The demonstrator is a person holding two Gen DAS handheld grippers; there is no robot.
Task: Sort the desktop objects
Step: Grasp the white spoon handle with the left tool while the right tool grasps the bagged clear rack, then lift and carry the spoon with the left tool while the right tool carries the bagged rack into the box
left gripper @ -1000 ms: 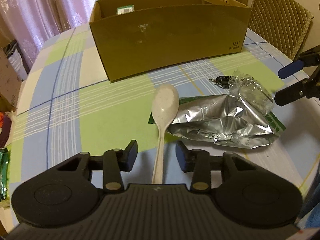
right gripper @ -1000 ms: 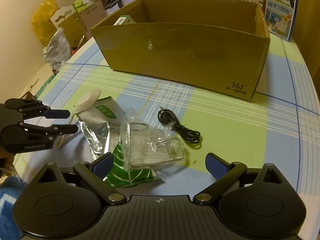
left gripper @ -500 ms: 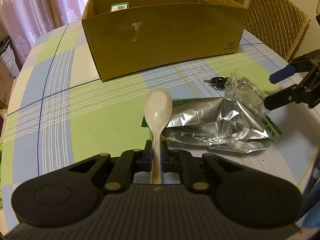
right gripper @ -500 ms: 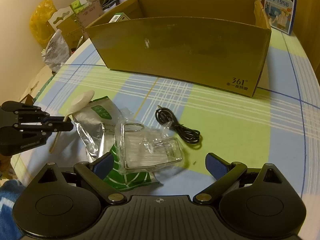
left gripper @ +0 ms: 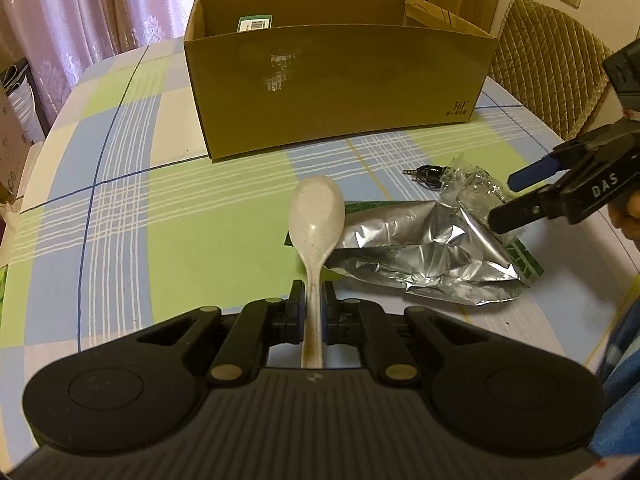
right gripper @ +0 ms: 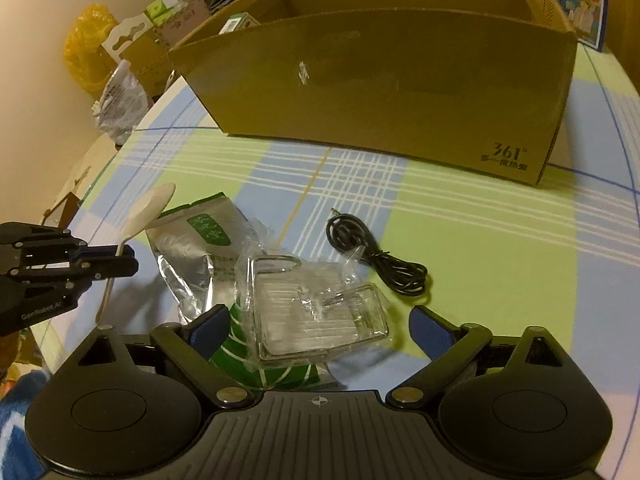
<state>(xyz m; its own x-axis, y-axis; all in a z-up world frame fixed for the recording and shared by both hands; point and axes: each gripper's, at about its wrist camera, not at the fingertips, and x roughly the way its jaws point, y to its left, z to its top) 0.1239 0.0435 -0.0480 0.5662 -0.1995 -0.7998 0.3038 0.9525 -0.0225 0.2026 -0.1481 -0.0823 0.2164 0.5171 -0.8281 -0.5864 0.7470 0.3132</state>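
Observation:
My left gripper [left gripper: 313, 300] is shut on the handle of a white spoon [left gripper: 316, 216], whose bowl points toward the cardboard box [left gripper: 340, 88]. In the right wrist view the same left gripper [right gripper: 120, 264] holds the spoon [right gripper: 150, 208] at the far left. My right gripper [right gripper: 318, 322] hangs low over a clear plastic package [right gripper: 320, 312]. Its jaws are wide and closing, with the package between them and the pads not touching it. Under the package lies a silver foil pouch [right gripper: 188, 256] with a green label. A black cable [right gripper: 380, 264] lies coiled just right of it.
The open box holds a small green and white carton [left gripper: 255, 23] in its left corner. A woven chair [left gripper: 548, 60] stands beyond the table's right edge. Bags and cartons [right gripper: 116, 92] crowd the floor past the left edge. The checked tablecloth [left gripper: 120, 220] spreads left of the spoon.
My left gripper has closed on the spoon's handle. My right gripper has sunk closer to the clear package and its jaws have narrowed a little.

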